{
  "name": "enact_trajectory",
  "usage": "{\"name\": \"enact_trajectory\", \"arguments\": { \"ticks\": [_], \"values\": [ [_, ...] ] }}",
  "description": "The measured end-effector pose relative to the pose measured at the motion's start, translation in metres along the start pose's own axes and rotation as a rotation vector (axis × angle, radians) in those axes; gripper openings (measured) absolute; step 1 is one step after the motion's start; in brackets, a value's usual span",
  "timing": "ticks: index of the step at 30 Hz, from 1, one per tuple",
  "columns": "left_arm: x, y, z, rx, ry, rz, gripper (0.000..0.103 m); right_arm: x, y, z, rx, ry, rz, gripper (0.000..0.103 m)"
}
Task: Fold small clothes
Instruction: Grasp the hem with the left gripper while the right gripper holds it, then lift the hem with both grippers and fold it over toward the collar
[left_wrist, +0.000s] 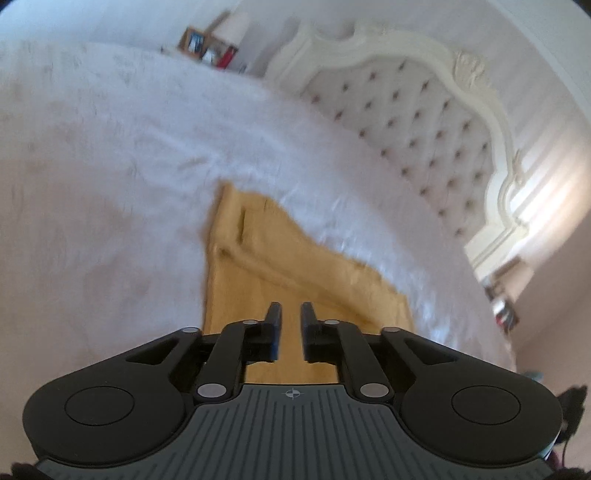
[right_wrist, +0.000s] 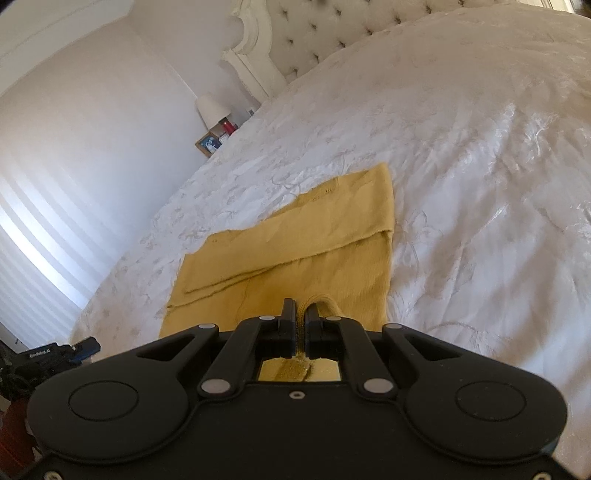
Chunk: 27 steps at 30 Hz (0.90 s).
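- The bed (right_wrist: 461, 155) spreads ahead of both tongs, its white cover lightly rumpled; a tufted headboard (left_wrist: 417, 114) rises at its far end, and a nightstand with a lamp (right_wrist: 210, 107) stands at the bed's side.
- The garment (right_wrist: 295, 240), a mustard knit, lies flat on the cover just ahead of and below both tongs. One flap is already folded across it, its edge running slantwise.
- Our right tongs (right_wrist: 301, 321) are clamped on a bunched near edge of the knit; a ribbed ridge of it stands up between the jaws.
- Our left tongs (left_wrist: 291, 321) stand a little open over the near part of the garment, with nothing between the jaws. No earlier view tells us more.
- We judge that only the right side is carrying cloth, so the fold could skew. To do it well we would take the matching near corner with the left tongs, lift both corners level, carry them over the far edge, and lay them down square before letting go.
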<state>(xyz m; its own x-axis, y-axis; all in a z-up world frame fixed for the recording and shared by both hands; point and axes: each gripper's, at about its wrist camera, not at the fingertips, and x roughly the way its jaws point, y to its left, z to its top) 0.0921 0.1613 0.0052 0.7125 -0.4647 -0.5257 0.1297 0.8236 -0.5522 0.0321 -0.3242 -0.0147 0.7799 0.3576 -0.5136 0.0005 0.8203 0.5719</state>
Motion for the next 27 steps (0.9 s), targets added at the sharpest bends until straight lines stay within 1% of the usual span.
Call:
{"name": "enact_trajectory", "arguments": {
  "ticks": [1,2,3,5,8,13,16,18,20,21,22,23,24,27],
  "values": [
    [0.001,0.002,-0.006,0.003,0.024,0.016,0.04,0.0,-0.001,-0.003,-0.001,0.004,-0.007,0.011],
    [0.001,0.003,-0.014,0.003,0.043,0.029,0.055,0.0,-0.002,-0.005,0.002,0.008,-0.012,0.011],
    [0.0,0.005,-0.024,-0.002,0.065,0.039,0.058,-0.001,-0.004,-0.008,0.011,0.012,-0.016,0.011],
    [-0.003,0.008,-0.04,-0.016,0.1,0.06,0.059,-0.003,-0.009,-0.014,0.036,0.017,-0.018,0.011],
    [-0.012,0.012,-0.062,-0.027,0.125,0.092,0.071,-0.007,-0.013,-0.021,0.054,0.026,-0.026,0.011],
    [-0.015,0.009,-0.08,0.01,0.164,0.105,0.072,-0.008,-0.017,-0.029,0.07,0.036,-0.031,0.011],
    [-0.01,0.006,-0.083,0.018,0.163,0.088,0.072,-0.008,-0.016,-0.032,0.067,0.039,-0.031,0.011],
    [-0.004,0.002,-0.085,0.044,0.162,0.08,0.071,-0.008,-0.014,-0.034,0.061,0.042,-0.031,0.012],
    [0.003,-0.003,-0.086,0.077,0.178,0.068,0.067,-0.008,-0.013,-0.034,0.058,0.041,-0.028,0.012],
    [0.006,-0.005,-0.086,0.086,0.185,0.056,0.052,-0.009,-0.013,-0.035,0.056,0.04,-0.027,0.012],
    [0.007,-0.007,-0.089,0.089,0.185,0.047,0.04,-0.009,-0.013,-0.035,0.054,0.039,-0.026,0.012],
    [0.009,-0.007,-0.088,0.09,0.184,0.043,0.014,-0.01,-0.013,-0.035,0.053,0.038,-0.026,0.012],
    [0.009,-0.008,-0.088,0.091,0.177,0.04,0.003,-0.01,-0.013,-0.035,0.053,0.038,-0.026,0.012],
    [0.005,-0.009,-0.087,0.08,0.142,0.014,0.003,-0.011,-0.014,-0.035,0.053,0.033,-0.027,0.012]
  ]
}}
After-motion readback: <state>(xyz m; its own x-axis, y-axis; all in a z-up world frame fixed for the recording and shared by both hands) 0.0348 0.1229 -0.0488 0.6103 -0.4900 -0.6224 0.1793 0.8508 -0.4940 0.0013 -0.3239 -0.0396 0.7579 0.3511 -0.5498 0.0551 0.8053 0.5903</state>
